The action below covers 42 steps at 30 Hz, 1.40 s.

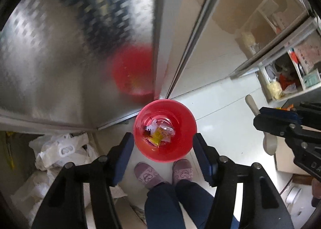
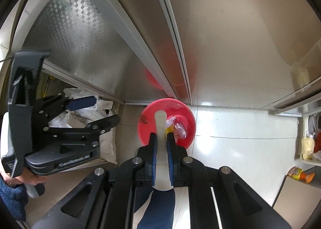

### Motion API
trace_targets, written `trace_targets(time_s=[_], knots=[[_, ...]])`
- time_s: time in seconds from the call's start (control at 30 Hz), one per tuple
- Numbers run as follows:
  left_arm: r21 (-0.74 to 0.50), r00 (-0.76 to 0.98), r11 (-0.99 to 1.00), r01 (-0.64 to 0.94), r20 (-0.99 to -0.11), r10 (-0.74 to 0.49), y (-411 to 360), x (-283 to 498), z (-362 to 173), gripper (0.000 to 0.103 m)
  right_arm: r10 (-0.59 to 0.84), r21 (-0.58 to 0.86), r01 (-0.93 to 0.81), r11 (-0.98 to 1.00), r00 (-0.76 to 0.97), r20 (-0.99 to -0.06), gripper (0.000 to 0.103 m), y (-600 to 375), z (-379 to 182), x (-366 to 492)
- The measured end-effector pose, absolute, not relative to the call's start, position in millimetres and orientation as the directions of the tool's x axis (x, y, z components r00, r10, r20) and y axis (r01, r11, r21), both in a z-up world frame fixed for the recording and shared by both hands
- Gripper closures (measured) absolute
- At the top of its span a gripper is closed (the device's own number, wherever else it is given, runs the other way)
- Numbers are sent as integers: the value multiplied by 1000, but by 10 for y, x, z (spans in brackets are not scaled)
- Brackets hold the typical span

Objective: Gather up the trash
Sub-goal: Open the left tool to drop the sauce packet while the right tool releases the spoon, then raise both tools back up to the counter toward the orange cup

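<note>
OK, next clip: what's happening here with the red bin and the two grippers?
A person stands on a white tiled floor holding a gripper in each hand, both pointing down over a red bin that already holds crumpled wrappers. The left gripper is open with nothing between its fingers, hovering above the bin. The right gripper is shut on a pale spoon-like tool, its handle reaching over the bin. The person's slippers are just in front of the bin.

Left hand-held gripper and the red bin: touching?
Apart. In the left wrist view the open left hand-held gripper hangs above the red bin, floor visible between them.
</note>
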<state>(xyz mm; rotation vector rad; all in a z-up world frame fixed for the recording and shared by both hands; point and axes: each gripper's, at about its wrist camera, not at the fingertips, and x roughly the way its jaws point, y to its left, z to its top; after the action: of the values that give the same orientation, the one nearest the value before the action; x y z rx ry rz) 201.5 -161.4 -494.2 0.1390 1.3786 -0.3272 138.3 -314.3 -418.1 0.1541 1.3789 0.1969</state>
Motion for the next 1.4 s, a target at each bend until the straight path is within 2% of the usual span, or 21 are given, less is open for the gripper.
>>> trace_targets(time_s=[0.33, 0.43, 0.5, 0.73, 0.8, 0.93, 0.97, 1.03, 1.07, 1.1, 1.13, 1.2, 1.4], knots=[[-73, 162, 974, 213, -981, -109, -1314, 1870, -4993, 44, 282, 270, -97, 958, 150, -947, 95, -2941, -4353, 1447], [-75, 149, 981, 178, -983, -102, -1206, 1858, -5022, 36, 289, 271, -133, 954, 144, -947, 94, -2854, -4437, 1464], [-58, 157, 984, 169, -984, -85, -1162, 1846, -5028, 26, 286, 264, -157, 952, 134, -949, 94, -2786, -4510, 1490], [-39, 168, 987, 158, -984, -66, -1033, 1818, -5038, 17, 268, 236, -234, 943, 113, -957, 94, -2580, -4687, 1560], [-45, 150, 988, 149, -986, -68, -998, 1814, -5060, 12, 252, 219, -257, 941, 103, -962, 94, -2541, -4716, 1570], [-51, 144, 990, 133, -987, -70, -933, 1795, -5094, 11, 220, 179, -298, 937, 107, -970, 94, -2458, -4715, 1558], [-58, 142, 990, 130, -987, -76, -921, 1787, -5097, 10, 213, 173, -301, 938, 106, -971, 92, -2453, -4721, 1562], [-59, 146, 990, 125, -986, -77, -896, 1778, -5091, 2, 209, 169, -299, 939, 106, -972, 76, -2447, -4732, 1569], [-54, 155, 991, 124, -985, -73, -891, 1772, -5079, 0, 211, 171, -296, 940, 108, -972, 63, -2455, -4732, 1567], [-48, 162, 991, 125, -984, -68, -888, 1769, -5066, 0, 209, 169, -293, 941, 112, -971, 53, -2461, -4733, 1565], [-44, 166, 991, 126, -984, -65, -884, 1767, -5055, 0, 201, 160, -292, 943, 116, -973, 50, -2470, -4731, 1559], [-42, 168, 991, 126, -984, -63, -873, 1767, -5030, 0, 183, 141, -289, 947, 124, -975, 33, -2476, -4714, 1548], [-40, 182, 991, 130, -981, -63, -852, 1734, -4743, 0, 158, 121, -248, 961, 135, -978, 16, -2564, -4489, 1499]])
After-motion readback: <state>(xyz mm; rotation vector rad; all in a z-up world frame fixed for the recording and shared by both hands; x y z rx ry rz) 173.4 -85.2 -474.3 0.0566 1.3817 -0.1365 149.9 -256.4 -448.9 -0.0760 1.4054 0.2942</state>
